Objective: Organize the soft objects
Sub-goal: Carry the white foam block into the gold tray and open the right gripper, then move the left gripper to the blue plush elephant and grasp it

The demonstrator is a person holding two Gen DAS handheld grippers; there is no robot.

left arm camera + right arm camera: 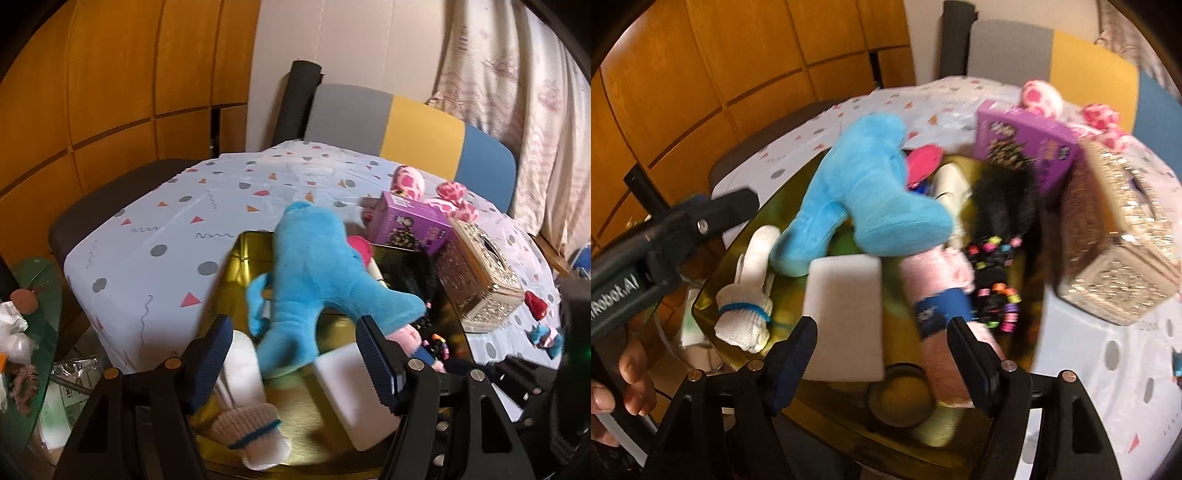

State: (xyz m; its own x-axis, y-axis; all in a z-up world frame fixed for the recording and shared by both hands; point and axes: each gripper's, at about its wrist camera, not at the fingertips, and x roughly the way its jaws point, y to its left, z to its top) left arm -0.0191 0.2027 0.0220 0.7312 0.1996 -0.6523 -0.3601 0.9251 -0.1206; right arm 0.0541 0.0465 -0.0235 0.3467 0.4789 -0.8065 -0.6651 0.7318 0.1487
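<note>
A gold tray (243, 266) (746, 258) holds a blue plush toy (314, 266) (857, 192), a white sponge block (351, 398) (846, 314), a white glove with a blue band (255, 435) (746, 314), a pink sock with a blue band (938, 295) and a black fuzzy item with coloured beads (1001, 229). My left gripper (295, 354) is open above the tray's near end, with the plush's lower end between its fingers, untouched. It shows at the left in the right wrist view (735, 203). My right gripper (882, 354) is open over the sponge and sock.
A purple box (410, 225) (1027, 147) and a glittery gold tissue box (480, 280) (1119, 236) stand at the tray's right. A pink spotted plush (443, 195) (1071, 107) lies behind them. The patterned tablecloth (177, 229) spreads left; a multicoloured chair (406, 125) stands behind.
</note>
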